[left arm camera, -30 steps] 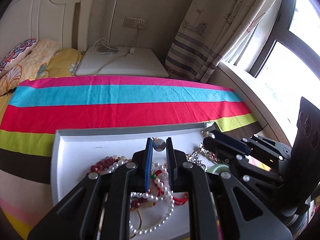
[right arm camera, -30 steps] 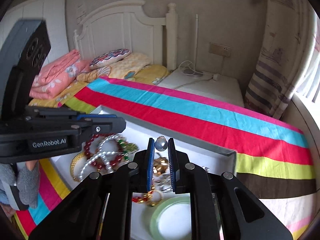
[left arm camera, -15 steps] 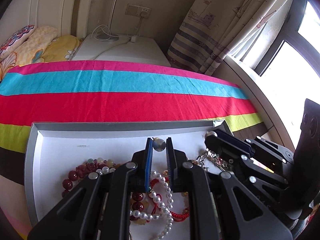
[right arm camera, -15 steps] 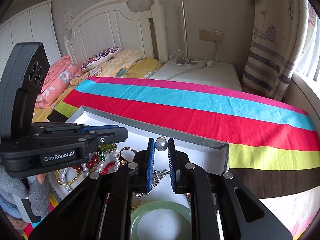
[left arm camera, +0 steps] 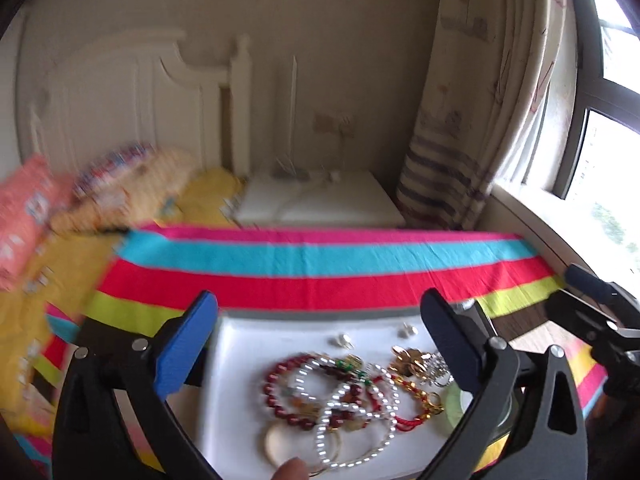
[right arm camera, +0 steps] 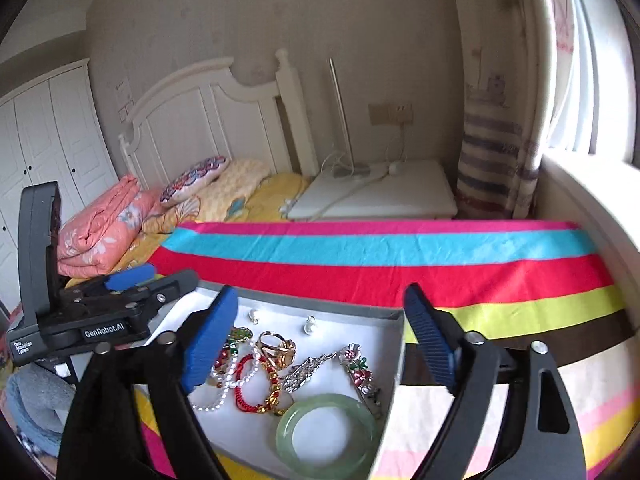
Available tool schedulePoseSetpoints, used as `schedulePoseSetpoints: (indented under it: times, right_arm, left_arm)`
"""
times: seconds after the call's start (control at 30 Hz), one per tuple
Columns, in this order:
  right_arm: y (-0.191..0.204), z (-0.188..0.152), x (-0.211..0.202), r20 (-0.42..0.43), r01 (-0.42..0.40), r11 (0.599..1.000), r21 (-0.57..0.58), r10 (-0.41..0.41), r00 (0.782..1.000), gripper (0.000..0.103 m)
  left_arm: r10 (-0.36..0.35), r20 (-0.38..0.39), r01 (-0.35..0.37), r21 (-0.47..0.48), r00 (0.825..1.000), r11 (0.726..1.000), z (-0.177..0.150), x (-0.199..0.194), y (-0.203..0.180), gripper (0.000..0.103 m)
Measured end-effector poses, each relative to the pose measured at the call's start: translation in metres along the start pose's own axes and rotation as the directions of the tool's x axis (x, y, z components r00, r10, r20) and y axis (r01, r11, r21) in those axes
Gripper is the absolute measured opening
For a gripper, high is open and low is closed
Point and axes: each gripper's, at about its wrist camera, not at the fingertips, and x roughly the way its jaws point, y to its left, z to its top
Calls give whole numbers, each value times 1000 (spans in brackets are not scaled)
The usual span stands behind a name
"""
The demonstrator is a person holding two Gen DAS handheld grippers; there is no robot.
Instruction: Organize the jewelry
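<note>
A white tray lies on the striped bed cover, heaped with jewelry. I see a pearl bracelet, a red bead bracelet, a gold ring, a flower brooch and a jade bangle. Two small pearl earrings lie loose near the tray's far rim, also seen as the earrings. My left gripper hovers over the tray, jaws opening wide, nothing between them. My right gripper does the same.
The striped cover spreads beyond the tray. Behind it stand a white nightstand with cables, pillows, a folded pink quilt and the headboard. A curtain and window sill close the right. A person's fingertip shows at the bottom.
Each gripper was shut on a pearl earring; both have opened wide and the earrings now lie in the tray. Both grippers have risen and drawn back from the tray.
</note>
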Motion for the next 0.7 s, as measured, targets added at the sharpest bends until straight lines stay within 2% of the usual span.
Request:
schedulePoseSetpoints:
  times: [0.07, 0.17, 0.27, 0.47, 0.7]
  right_arm:
    - [11, -1, -26, 51, 26, 999, -36, -24, 998, 86]
    - [26, -7, -62, 133, 89, 993, -72, -79, 988, 86]
    - [37, -19, -90, 183, 157, 986, -50, -146, 972, 86]
    - [49, -40, -101, 157, 147, 989, -23, -142, 977, 86]
    - [59, -66, -81, 60, 177, 984, 4, -177, 982, 86]
  left_arm:
    - [58, 51, -59, 18, 997, 998, 2, -29, 0, 101]
    - [136, 60, -138, 33, 989, 990, -3, -63, -1, 101]
    - [213, 66, -218, 78, 975, 973, -19, -91, -8, 101]
    - [184, 66, -190, 92, 981, 977, -60, -123, -11, 101]
    - [152, 6, -152, 80, 988, 985, -97, -100, 0, 101]
